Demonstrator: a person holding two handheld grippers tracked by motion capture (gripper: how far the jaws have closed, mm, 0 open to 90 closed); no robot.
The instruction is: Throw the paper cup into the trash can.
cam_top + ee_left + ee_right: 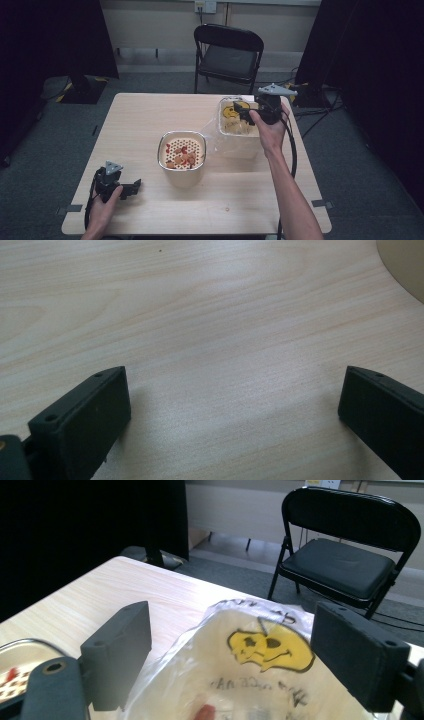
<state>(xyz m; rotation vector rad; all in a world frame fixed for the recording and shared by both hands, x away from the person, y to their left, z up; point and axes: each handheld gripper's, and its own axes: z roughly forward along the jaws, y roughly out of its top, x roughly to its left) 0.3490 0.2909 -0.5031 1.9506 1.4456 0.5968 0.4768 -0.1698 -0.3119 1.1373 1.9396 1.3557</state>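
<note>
At the far right of the table [150,107], the right gripper [243,111] hangs over a clear plastic bag [235,131] printed with a yellow smiley face [270,650]. Its 2 jaws stand wide apart, one on each side of the bag's open mouth, and the pads press on nothing, so the bag is released rather than held. In the right gripper view the bag lies straight ahead of and just below the jaws, its crumpled mouth rising between them; something small and red [205,712] shows blurred inside, too unclear to name.

A metal container [182,156] with a perforated insert and some reddish and tan pieces stands just left of the bag, near the middle of the table.

The left gripper [131,189] rests low at the near left edge, well apart from both, its jaws spread with only bare wood between them.

Judging from this layout, the right hand is by far the nearer to the bag, and any coming move on it would go downward and slightly forward from where the jaws now stand, closing across the mouth of the bag.
</note>
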